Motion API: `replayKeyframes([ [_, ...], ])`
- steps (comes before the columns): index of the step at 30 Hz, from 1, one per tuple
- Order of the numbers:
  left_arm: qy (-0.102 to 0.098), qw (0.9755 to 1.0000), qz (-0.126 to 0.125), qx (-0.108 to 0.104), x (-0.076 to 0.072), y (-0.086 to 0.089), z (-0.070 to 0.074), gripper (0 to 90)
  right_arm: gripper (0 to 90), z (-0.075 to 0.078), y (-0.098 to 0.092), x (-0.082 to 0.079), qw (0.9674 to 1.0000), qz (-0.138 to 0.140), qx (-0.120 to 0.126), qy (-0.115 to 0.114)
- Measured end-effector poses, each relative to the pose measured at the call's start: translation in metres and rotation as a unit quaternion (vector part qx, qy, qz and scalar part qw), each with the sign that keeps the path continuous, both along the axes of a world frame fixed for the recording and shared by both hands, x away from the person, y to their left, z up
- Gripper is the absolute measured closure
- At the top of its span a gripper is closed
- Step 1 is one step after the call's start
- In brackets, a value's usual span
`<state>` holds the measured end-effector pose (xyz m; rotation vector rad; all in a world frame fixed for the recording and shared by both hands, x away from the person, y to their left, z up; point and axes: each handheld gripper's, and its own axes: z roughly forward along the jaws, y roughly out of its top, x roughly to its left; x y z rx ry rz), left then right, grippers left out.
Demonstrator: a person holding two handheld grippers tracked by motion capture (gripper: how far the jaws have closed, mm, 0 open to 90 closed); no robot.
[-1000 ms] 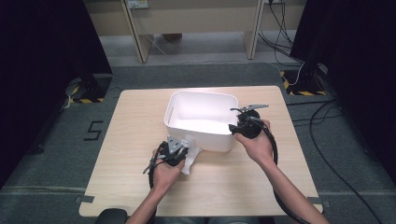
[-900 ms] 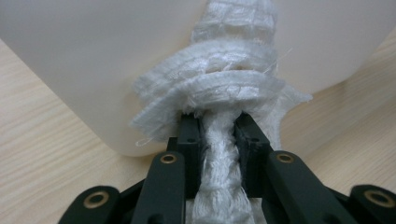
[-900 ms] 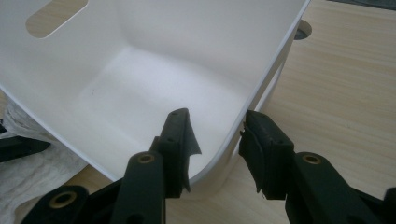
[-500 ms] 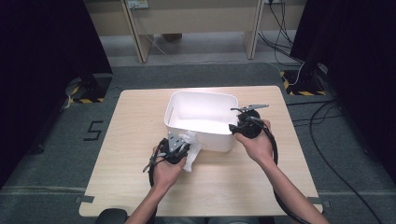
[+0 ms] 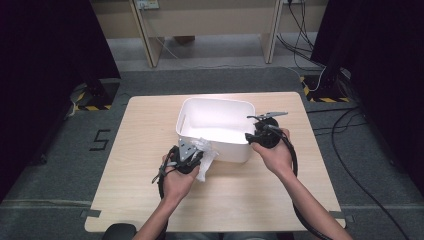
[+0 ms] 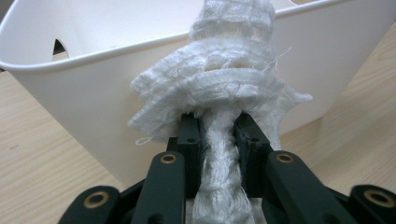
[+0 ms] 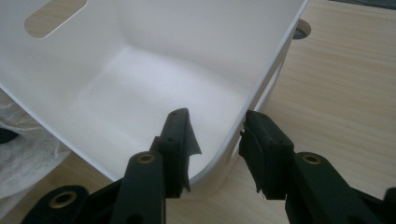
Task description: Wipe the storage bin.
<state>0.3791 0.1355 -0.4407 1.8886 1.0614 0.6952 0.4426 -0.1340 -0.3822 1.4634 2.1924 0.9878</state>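
White cloth bunched, long axis running out between pinching left gripper jaws, against tub wall; right gripper jaws straddle tub corner rim, grip unclear.

Black "5" on the floor

My left tongs hold a crumpled white cloth just in front of the near wall of the white bin, at the frame's middle. My right tongs sit at the bin's near right corner. The desk lies pale under both, dark grey floor around it.
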Motion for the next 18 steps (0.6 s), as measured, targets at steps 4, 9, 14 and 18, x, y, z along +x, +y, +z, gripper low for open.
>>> replayKeyframes([
  [4,-0.005,1.0,0.001,-0.002,-0.0004,-0.0004,0.0033,74.9,61.8,0.0,-0.0003,0.0001,1.0,0.0,-0.001,0.0],
  [9,-0.006,1.0,0.002,-0.002,-0.0009,-0.0012,0.0058,74.9,61.8,-0.0001,-0.0003,0.0001,1.0,0.001,-0.001,-0.001],
  [14,-0.006,1.0,0.001,-0.003,-0.0001,-0.0014,0.0045,74.9,61.8,-0.0001,-0.0003,0.0002,1.0,0.001,-0.002,-0.002],
  [18,-0.005,1.0,0.001,0.001,0.0002,-0.002,0.0028,74.9,61.8,-0.0001,-0.0002,0.0002,1.0,0.002,-0.004,-0.003],
])
